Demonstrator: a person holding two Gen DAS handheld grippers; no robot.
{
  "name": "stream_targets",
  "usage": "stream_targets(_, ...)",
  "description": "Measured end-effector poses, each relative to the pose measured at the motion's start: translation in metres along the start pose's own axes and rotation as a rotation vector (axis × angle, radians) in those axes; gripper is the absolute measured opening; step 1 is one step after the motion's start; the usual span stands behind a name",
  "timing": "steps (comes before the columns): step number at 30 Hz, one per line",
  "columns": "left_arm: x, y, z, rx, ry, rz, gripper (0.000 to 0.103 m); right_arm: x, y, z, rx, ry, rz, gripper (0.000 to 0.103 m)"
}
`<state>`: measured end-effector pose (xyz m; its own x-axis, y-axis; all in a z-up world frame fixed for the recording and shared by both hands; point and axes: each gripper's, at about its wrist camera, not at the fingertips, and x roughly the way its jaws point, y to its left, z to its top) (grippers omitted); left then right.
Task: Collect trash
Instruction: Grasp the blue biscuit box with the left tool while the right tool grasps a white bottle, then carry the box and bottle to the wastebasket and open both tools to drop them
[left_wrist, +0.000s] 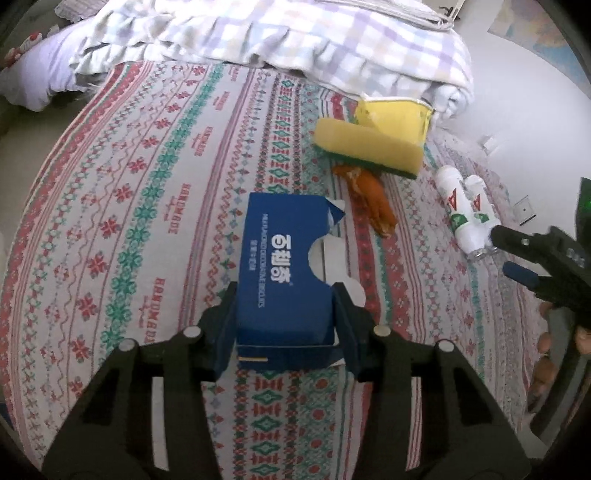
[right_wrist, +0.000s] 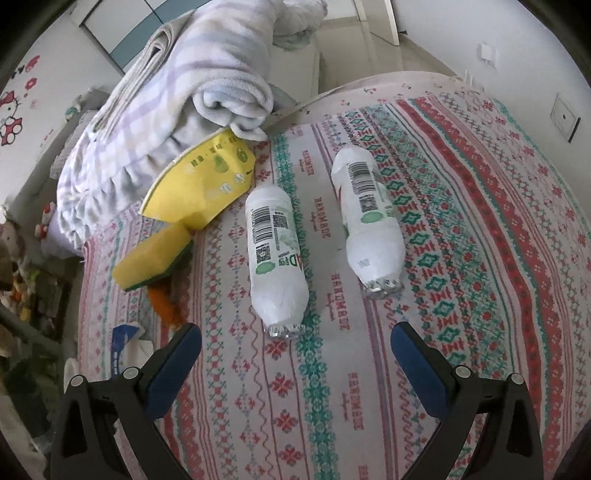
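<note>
A blue biscuit box (left_wrist: 284, 280) with a torn-open top lies on the patterned bed cover (left_wrist: 147, 221). My left gripper (left_wrist: 284, 295) is shut on the box, a finger pressed against each long side. Two white plastic bottles (right_wrist: 275, 251) (right_wrist: 369, 214) lie side by side, bases toward my right gripper (right_wrist: 295, 332), which stands open just short of the left bottle. The right gripper (left_wrist: 504, 251) also shows in the left wrist view, near the bottles (left_wrist: 461, 210). A flattened yellow paper cup (left_wrist: 395, 114), a yellow-green sponge (left_wrist: 369, 147) and orange peel (left_wrist: 373, 199) lie beyond the box.
A folded checked blanket (left_wrist: 258, 37) is heaped at the far side, touching the yellow cup (right_wrist: 207, 181). The bed ends just right of the bottles, near a white wall with a socket (right_wrist: 563, 118). Stuffed toys (right_wrist: 18, 258) sit beside the bed at left.
</note>
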<state>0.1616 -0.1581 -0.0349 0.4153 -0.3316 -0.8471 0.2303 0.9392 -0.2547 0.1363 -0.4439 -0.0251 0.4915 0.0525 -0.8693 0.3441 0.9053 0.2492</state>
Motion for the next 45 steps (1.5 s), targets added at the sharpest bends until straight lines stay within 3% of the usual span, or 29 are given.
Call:
stream_targets(9, -0.018, 0.004, 0.003, 0.037, -0.052, -0.008, 0.05, 0.019, 0.014, 0.007, -0.066, -0.033, -0.069, 0.1)
stream_targets(11, -0.021, 0.007, 0.001, 0.044, -0.056, 0.0, 0.05, 0.023, 0.015, 0.007, -0.074, -0.034, -0.082, 0.092)
stream_targets(14, -0.022, 0.014, -0.001, 0.038, -0.053, 0.005, 0.049, 0.03, 0.016, 0.006, -0.085, -0.027, -0.088, 0.072)
stream_targets(16, -0.023, 0.019, -0.002, 0.031, -0.051, 0.011, 0.05, 0.03, 0.018, 0.005, -0.102, -0.038, -0.099, 0.05)
stream_targets(18, -0.025, 0.024, -0.002, 0.025, -0.052, 0.013, 0.05, 0.029, 0.019, 0.005, -0.119, -0.034, -0.085, 0.04)
stream_targets(33, -0.065, 0.07, -0.001, -0.024, -0.107, 0.023, 0.05, -0.023, 0.018, -0.004, -0.12, -0.062, 0.076, 0.04)
stream_targets(45, -0.093, 0.114, -0.009, -0.084, -0.137, 0.047, 0.05, -0.052, 0.072, -0.038, -0.215, -0.035, 0.162, 0.04)
